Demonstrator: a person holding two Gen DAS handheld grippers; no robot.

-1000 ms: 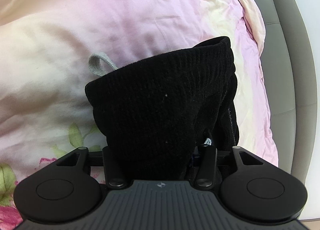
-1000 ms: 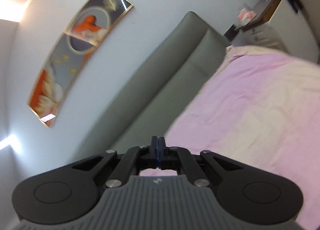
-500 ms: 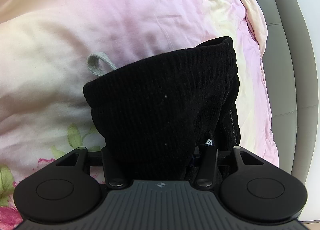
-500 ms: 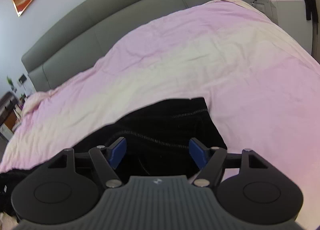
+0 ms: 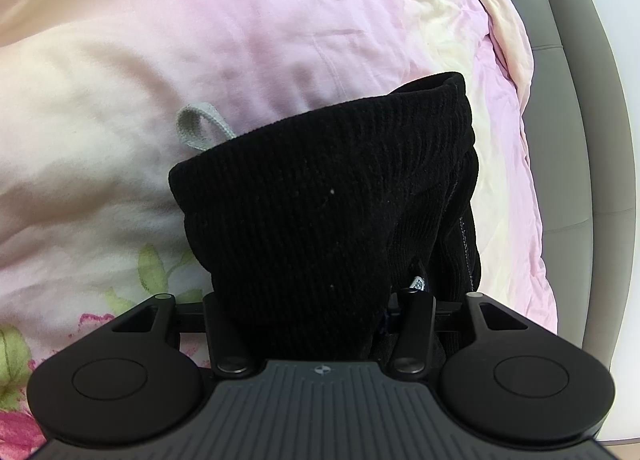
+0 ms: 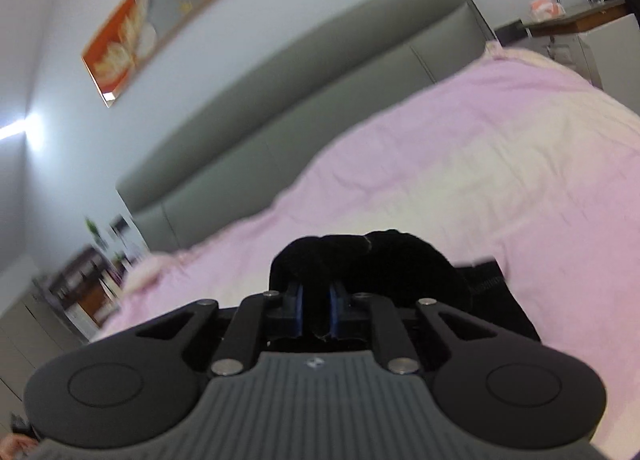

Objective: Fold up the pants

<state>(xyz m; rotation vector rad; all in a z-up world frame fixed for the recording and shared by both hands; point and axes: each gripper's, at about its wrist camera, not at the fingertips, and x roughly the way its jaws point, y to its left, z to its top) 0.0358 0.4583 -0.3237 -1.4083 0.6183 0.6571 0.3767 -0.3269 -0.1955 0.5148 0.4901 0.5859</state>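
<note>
Right wrist view: fingers (image 6: 316,314) pinch bunched black pants (image 6: 360,260); left fingers (image 5: 316,324) straddle ribbed pants (image 5: 320,196), grip unclear.

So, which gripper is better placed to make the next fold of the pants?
Probably the right gripper: its jaws pinch a raised bunch of the black pants, free to carry across. The left gripper sits low, anchoring the cloth on the bed cover.
</note>
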